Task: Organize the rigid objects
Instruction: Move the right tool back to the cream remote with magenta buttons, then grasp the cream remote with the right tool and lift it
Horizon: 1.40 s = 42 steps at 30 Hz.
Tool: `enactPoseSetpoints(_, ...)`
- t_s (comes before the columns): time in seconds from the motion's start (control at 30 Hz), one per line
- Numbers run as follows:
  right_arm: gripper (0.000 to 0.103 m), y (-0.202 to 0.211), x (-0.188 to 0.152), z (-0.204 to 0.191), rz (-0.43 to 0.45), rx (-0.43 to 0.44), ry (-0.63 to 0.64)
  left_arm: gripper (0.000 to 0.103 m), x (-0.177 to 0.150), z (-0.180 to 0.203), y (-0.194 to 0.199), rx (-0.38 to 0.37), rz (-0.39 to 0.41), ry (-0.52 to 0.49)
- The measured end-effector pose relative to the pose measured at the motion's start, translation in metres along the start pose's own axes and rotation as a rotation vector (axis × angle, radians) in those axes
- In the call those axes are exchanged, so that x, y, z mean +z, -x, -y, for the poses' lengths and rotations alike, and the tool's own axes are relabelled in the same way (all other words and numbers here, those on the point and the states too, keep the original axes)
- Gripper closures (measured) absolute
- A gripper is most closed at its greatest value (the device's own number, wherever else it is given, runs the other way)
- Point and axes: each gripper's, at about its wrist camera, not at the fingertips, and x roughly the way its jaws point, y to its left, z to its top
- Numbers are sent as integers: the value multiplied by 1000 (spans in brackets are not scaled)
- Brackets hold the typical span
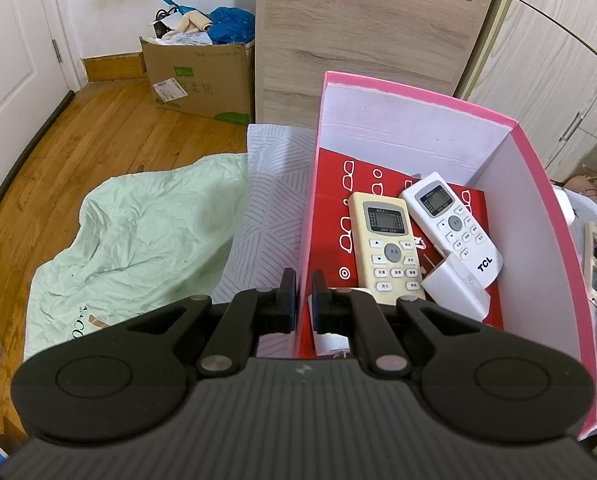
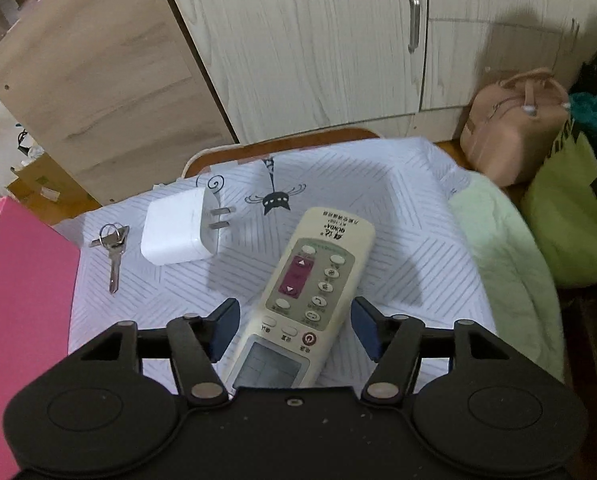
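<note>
Two grippers: the left gripper (image 1: 298, 296) is clamped on the near wall of the pink box (image 1: 538, 184), one finger outside and one inside, likely to steady it while things go in. The right gripper (image 2: 294, 328) has its jaws wide, with nothing gripped.
Box: one, just ahead of the left gripper and open at the top, with a red printed sheet (image 1: 330, 184) lining its floor; it looks to be the collecting place.
Bed cover: one white striped cloth (image 2: 398, 184) spread below the right gripper, serving as the work surface for what is not yet sorted.
Remotes: three. Two lie in the box beyond the left fingers, a cream remote (image 1: 386, 240) and a white remote (image 1: 454, 224), side by side. The third remote (image 2: 298, 300) lies on the cloth between the right fingers, neither pad touching it, so it seems the next pick.
Plugs: two. One white plug (image 1: 454, 288) rests in the box against the white remote; the other plug (image 2: 182, 228) sits on the cloth ahead and left of the right gripper.
Keys: one small bunch of keys (image 2: 112, 248), further left of that plug, near the box wall.
</note>
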Motion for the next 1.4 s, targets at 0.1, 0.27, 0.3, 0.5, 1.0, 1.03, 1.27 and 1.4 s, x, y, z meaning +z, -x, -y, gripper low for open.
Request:
enactPoseSetpoints(0.1,31,-8,0,-6,16,-30,29,97,0,0,0,1,0,-1)
enactPoseSetpoints(0.27,33,-18,-7,-29,54,-110,196,97,0,0,-1,-3,-1,4)
enactPoseSetpoints(0.3,35,-18,-8,-33,60,-99,233,97,0,0,-1,-2,0,3)
enactPoseSetpoints(0.5,41,-8,-13,-46,28,29,318,97,0,0,-1,-2,0,3)
enactPoseSetpoints(1.0,42,1,-19,-59,82,1,372,97,0,0,-1,-2,1,1)
enactPoseSetpoints(1.03,42,8,-20,-61,100,10,376,97,0,0,-1,-1,0,2)
enactPoseSetpoints(1.27,43,53,-31,-83,226,77,426,97,-1,0,0,2,1,-1)
enactPoseSetpoints(1.4,44,73,-39,-99,290,136,445,97,-2,0,0,2,2,-2)
